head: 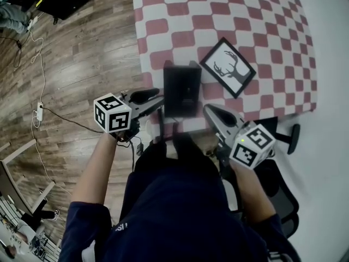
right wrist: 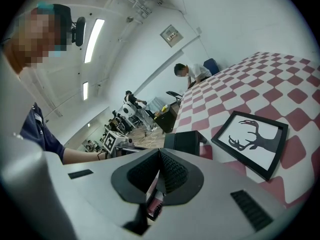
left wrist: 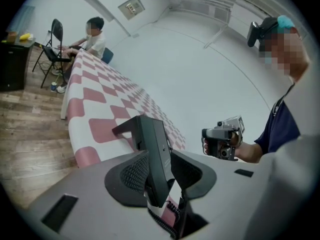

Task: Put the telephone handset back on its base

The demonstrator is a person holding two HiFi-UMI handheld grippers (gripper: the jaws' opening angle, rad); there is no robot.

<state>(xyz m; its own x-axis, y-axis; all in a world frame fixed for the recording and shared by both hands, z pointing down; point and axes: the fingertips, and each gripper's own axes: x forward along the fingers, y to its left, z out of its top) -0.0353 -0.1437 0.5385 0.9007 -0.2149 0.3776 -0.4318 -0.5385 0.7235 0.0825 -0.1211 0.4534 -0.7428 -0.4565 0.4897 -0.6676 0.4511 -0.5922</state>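
Step in hand: the handset [left wrist: 154,156] is judged to have been set against the base [right wrist: 186,142] and let go, so placement is all but finished.
Handset position: it is seen standing between the jaws of the left gripper [head: 156,101], at the near edge of the table [head: 163,15]. Whether it is fully seated in its cradle cannot be told.
Left gripper fingers: they are spread wide and released. A gap is visible beside the handset on at least one side, so no grip is judged to be held.
Right gripper [right wrist: 160,172] fingers: they are clenched together with nothing between the pads, and are held just beside the base.
Next move: the left gripper is to be drawn straight back so that neither pad drags the handset off. The cord [left wrist: 169,220] hanging below is to be kept clear.
Handsets: one.
Bases: one.
Cords: one, coiled.
Grippers: two.
Framed pictures: one picture [head: 228,67] of antlers is laid flat near the base.
Tables: one, covered by a red-and-white checked cloth.
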